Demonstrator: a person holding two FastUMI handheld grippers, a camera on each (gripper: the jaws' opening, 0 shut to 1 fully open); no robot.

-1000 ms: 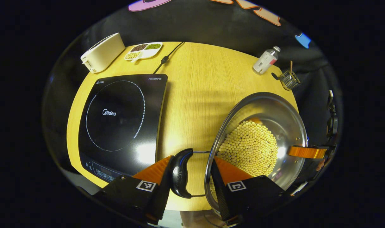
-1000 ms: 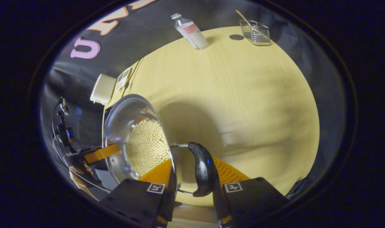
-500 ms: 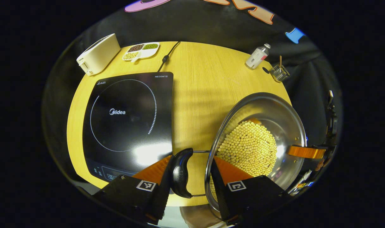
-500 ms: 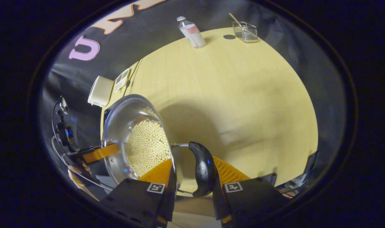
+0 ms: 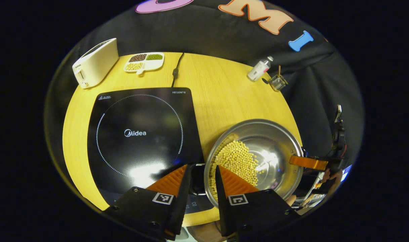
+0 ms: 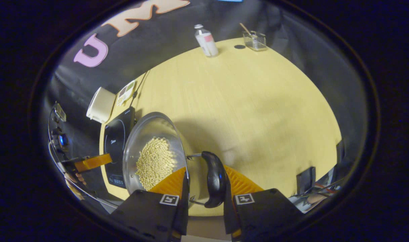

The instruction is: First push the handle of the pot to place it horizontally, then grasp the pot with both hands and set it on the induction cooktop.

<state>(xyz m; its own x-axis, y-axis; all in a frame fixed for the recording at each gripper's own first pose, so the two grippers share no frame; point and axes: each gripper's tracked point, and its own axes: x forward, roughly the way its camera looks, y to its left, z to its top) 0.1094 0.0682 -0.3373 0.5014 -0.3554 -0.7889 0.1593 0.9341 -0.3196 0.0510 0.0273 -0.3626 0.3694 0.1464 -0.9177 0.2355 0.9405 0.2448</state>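
Pot [image 5: 258, 151] of beans held up at table's [image 5: 221, 87] near edge, handles left-right, left gripper [image 5: 201, 178] and right gripper [image 6: 204, 181] each clamped on one; cooktop [image 5: 140, 134] just left, bare.

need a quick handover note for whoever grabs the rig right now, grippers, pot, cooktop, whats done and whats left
Left gripper: shut on the pot's left handle.
Right gripper: shut on the pot's right handle.
Pot: steel, holding yellow beans, carried by both handles, which lie horizontal. It looks lifted, beside the induction cooktop and partly over its near right corner.
Done: handles flattened, two-handed grasp made.
Left: carry the pot over the cooktop's ring, lower it level, then open both grippers.
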